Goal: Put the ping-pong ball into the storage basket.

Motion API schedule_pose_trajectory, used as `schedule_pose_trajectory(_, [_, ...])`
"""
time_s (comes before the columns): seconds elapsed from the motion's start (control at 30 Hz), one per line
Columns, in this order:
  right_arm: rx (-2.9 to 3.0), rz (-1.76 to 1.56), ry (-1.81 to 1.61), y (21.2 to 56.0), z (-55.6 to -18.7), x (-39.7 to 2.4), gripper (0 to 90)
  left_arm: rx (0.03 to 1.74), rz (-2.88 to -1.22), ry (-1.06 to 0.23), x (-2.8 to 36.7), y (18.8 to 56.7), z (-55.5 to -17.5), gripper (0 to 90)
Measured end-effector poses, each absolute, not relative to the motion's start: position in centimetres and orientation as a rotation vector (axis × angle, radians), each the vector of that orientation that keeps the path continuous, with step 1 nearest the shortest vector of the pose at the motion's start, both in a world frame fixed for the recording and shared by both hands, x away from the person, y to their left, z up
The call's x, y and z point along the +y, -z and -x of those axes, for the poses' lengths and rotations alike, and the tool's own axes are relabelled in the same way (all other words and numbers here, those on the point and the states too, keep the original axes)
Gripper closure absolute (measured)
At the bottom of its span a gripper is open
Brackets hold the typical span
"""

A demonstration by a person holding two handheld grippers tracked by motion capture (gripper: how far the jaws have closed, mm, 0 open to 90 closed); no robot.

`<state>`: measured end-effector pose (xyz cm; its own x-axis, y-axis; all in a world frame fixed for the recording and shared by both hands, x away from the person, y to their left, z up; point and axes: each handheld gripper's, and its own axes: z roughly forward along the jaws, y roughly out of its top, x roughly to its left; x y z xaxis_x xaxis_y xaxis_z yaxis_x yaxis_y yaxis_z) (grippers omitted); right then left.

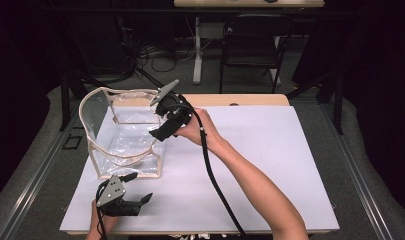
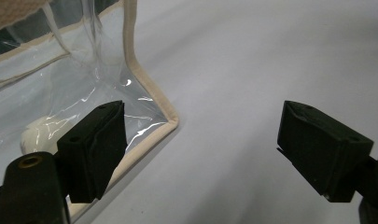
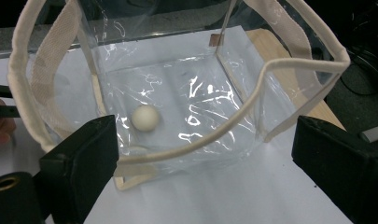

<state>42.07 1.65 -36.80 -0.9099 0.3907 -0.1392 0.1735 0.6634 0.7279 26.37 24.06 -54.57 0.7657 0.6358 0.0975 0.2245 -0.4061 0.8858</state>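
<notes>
place: a lab or test room | why: dark walls all around | past the right gripper [image 1: 159, 131]: a black folding chair [image 1: 250, 45], a white desk leg [image 1: 197, 50], loose cables on the floor [image 1: 157, 60] | under both grippers: a table [image 1: 250, 100] with a white sheet [image 1: 270, 165] | left gripper [image 1: 135, 200]: near the table's front edge

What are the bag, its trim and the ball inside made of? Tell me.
Bag: clear soft plastic, likely vinyl; glossy, see-through, with creases and bright glints. Trim: beige woven fabric tape; matte, its weave visible. Ball: off-white, smooth, matte; foam, plastic or rubber, cannot tell which.
</notes>
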Motion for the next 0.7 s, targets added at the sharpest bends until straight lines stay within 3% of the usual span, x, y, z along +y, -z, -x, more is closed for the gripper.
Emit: schedule_pose_trajectory(0.7, [2.579,-0.528,-1.053,39.2,-41.6,-2.7,0.0,0.647,-1.984,-0.528,24.0,54.6,-26.4,16.1])
